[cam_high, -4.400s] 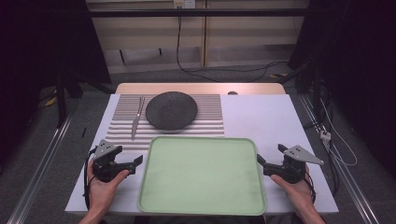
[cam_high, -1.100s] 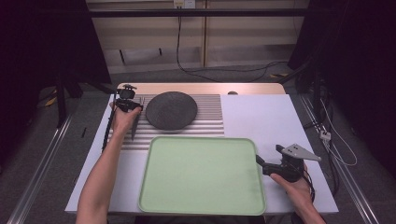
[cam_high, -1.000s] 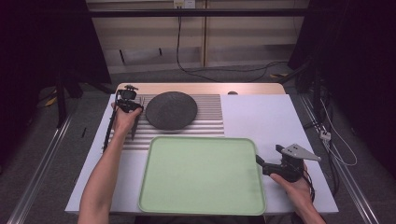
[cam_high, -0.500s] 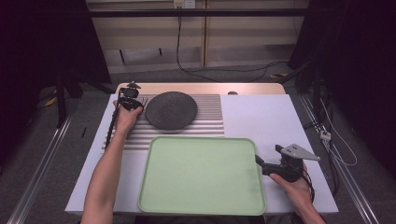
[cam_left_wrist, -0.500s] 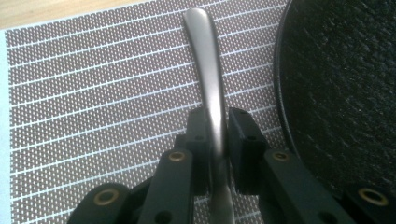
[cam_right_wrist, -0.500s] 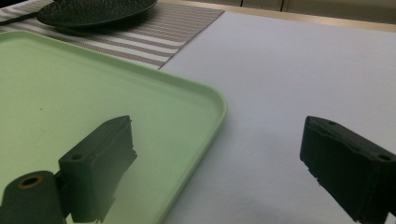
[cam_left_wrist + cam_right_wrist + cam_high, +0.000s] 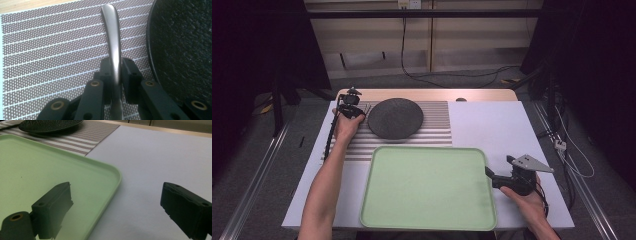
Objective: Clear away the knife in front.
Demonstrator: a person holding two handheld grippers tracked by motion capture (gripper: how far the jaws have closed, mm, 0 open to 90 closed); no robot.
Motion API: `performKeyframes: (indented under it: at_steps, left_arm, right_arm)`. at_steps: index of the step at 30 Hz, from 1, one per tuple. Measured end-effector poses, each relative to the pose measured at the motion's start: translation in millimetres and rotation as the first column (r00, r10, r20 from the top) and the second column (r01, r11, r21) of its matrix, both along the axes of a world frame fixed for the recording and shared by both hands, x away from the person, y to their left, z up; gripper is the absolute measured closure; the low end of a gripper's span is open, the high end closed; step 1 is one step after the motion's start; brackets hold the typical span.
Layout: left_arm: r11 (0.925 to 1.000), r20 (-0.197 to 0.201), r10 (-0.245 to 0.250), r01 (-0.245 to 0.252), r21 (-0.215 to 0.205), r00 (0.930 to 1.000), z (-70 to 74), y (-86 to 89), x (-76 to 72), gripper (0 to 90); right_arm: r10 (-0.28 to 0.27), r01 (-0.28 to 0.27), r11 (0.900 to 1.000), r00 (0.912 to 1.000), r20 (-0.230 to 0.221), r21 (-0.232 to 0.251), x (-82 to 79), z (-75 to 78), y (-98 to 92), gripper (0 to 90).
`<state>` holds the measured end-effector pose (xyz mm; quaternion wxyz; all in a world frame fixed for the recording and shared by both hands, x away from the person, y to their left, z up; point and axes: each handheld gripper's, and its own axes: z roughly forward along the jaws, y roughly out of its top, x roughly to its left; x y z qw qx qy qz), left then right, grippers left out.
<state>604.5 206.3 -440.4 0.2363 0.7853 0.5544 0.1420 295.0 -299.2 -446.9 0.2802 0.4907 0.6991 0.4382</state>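
A metal knife handle (image 7: 112,37) lies on the striped mat (image 7: 50,50), just left of a dark round plate (image 7: 182,45). My left gripper (image 7: 115,67) has just been closing, and its pads now press on the handle from both sides. In the high view the left gripper (image 7: 349,102) sits at the mat's far left corner beside the plate (image 7: 395,117), and the hand hides the knife there. My right gripper (image 7: 488,172) rests at the green tray's (image 7: 427,149) right edge. Its jaws (image 7: 115,202) stand wide apart with nothing between them.
The striped mat (image 7: 437,125) covers the far left of the white table top (image 7: 492,125). The tray's raised rim (image 7: 110,170) lies just ahead of the right gripper's left jaw. A wooden edge runs along the table's far side.
The left arm has reached from beside the tray's left edge out to the knife at the mat's far left, and has held there for the last second. The right hand has stayed put.
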Motion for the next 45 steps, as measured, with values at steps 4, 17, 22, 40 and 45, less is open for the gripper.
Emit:
performKeyframes:
  at_steps: [4, 17, 22, 40, 45]
  left_arm:
    - [0.9996, -0.005, -0.024, 0.024, 0.017, 0.9997, 2.0, -1.8, -1.7, 79.8]
    - [0.999, 0.01, -0.045, 0.045, -0.003, 0.9989, 13.8, -1.4, -11.1, 79.9]
    - [0.998, 0.018, -0.064, 0.064, -0.004, 0.9978, 22.5, 0.1, -13.6, 79.8]
    - [0.9917, 0.077, -0.125, 0.127, -0.019, 0.9891, 48.9, -0.2, -36.8, 79.8]
    - [0.9847, 0.101, -0.17, 0.173, -0.019, 0.9802, 60.4, -8.9, -47.4, 79.8]
  right_arm:
    - [0.006, -0.006, 1.0, 1.0, 0.0, -0.002, 0.1, -0.1, 1.4, 10.5]
    - [0.007, -0.007, 1.0, 1.0, 0.005, -0.008, -2.7, 1.1, 1.5, 10.4]
    - [0.006, -0.006, 1.0, 1.0, 0.003, -0.009, -2.2, 0.8, 1.8, 10.4]
    - [0.008, -0.008, 1.0, 1.0, 0.003, -0.008, -2.1, 1.1, 2.3, 10.3]
    - [0.008, -0.008, 1.0, 1.0, 0.004, -0.01, -1.8, 1.0, 2.3, 10.3]
